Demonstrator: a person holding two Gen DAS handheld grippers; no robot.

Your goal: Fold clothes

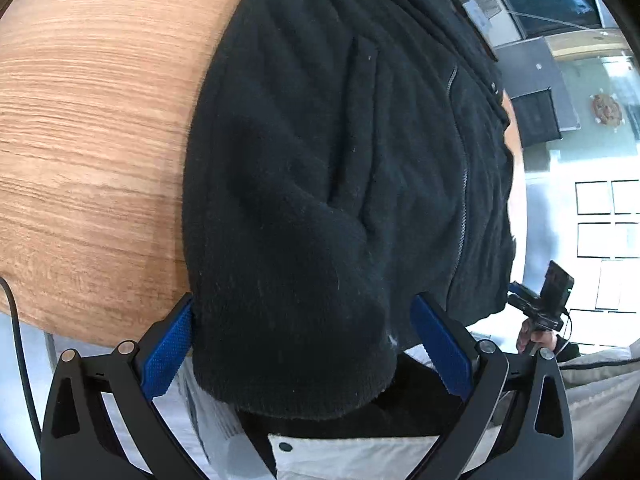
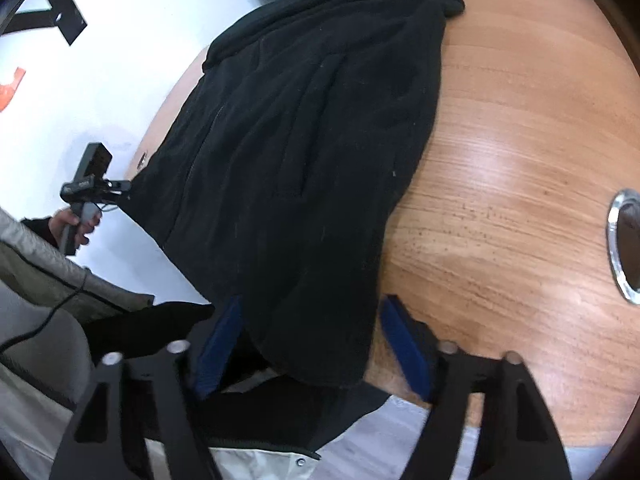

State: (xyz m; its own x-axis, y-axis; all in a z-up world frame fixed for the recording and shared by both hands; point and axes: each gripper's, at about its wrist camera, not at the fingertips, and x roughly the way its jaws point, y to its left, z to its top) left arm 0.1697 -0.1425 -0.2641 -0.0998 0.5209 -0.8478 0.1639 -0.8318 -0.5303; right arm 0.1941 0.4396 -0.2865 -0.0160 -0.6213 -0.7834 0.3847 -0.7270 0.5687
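A black fleece jacket (image 1: 340,160) with a zipper lies on a round wooden table (image 1: 88,140), its near edge hanging over the table's rim. My left gripper (image 1: 308,344) is open, its blue pads (image 1: 168,352) either side of a hanging corner of the jacket, without squeezing it. In the right wrist view the same jacket (image 2: 300,152) lies across the table (image 2: 520,160). My right gripper (image 2: 312,344) is open, its blue pads (image 2: 404,344) straddling another hanging corner. Each view shows the other gripper held in a hand: right one (image 1: 540,304), left one (image 2: 88,188).
A metal-rimmed cable port (image 2: 624,244) is set into the table at the right. The person's light jacket (image 2: 260,456) is below the grippers. White floor lies beyond the table's rim (image 2: 100,92).
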